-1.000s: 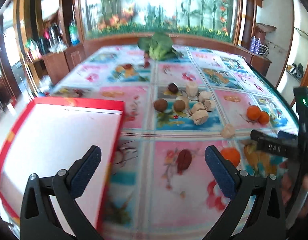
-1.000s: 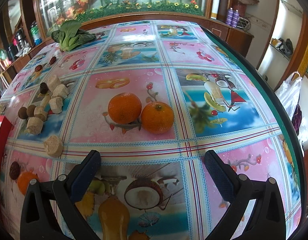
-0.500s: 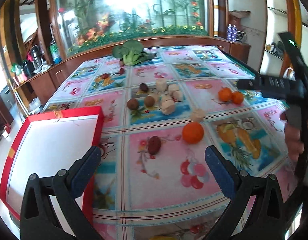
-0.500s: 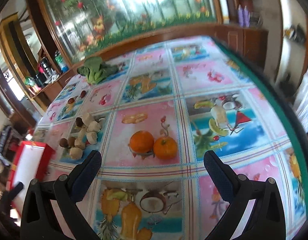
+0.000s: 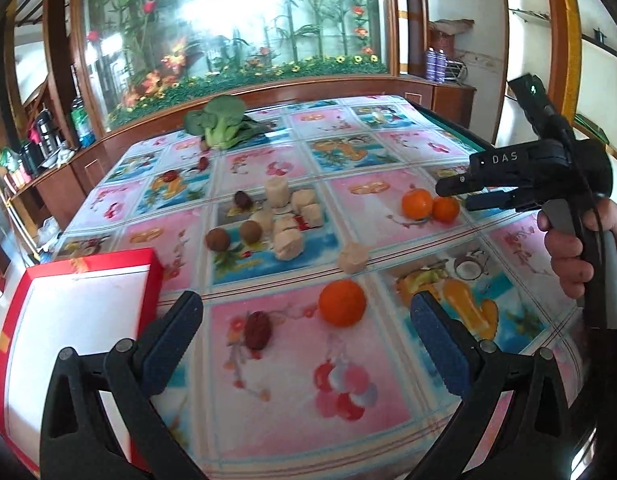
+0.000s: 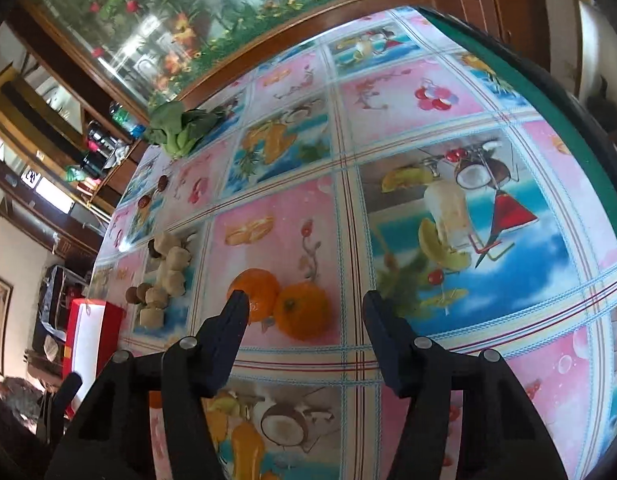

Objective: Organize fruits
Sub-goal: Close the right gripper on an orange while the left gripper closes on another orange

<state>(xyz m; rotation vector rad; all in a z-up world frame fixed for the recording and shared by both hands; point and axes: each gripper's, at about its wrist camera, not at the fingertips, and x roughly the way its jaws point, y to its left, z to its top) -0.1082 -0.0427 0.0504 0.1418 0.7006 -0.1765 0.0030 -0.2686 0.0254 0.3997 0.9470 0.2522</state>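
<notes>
Two oranges (image 6: 254, 292) (image 6: 304, 316) lie side by side on the fruit-print tablecloth. My right gripper (image 6: 304, 302) hovers just over them. Its jaws are closing, with the right-hand orange in the gap and neither pad touching it. In the left wrist view the same pair (image 5: 417, 203) (image 5: 445, 209) sits at the tips of the right gripper (image 5: 454, 197), which a hand holds. My left gripper (image 5: 306, 318) is open and empty. Just beyond it lie a third orange (image 5: 342, 308) and a red date (image 5: 257, 330). A red box with a white inside (image 5: 88, 266) stands at the left.
Beige chunks (image 5: 286, 242) and brown round fruits (image 5: 217, 239) cluster mid-table, with one loose chunk (image 5: 351, 258). A leafy green vegetable (image 5: 218, 120) and more dates (image 5: 170, 176) lie at the far side. The table's green edge (image 6: 548, 92) runs along the right.
The right jaws have narrowed and that view has rolled and come closer to the two oranges. The left view has swung right, so the single orange and date now lie ahead.
</notes>
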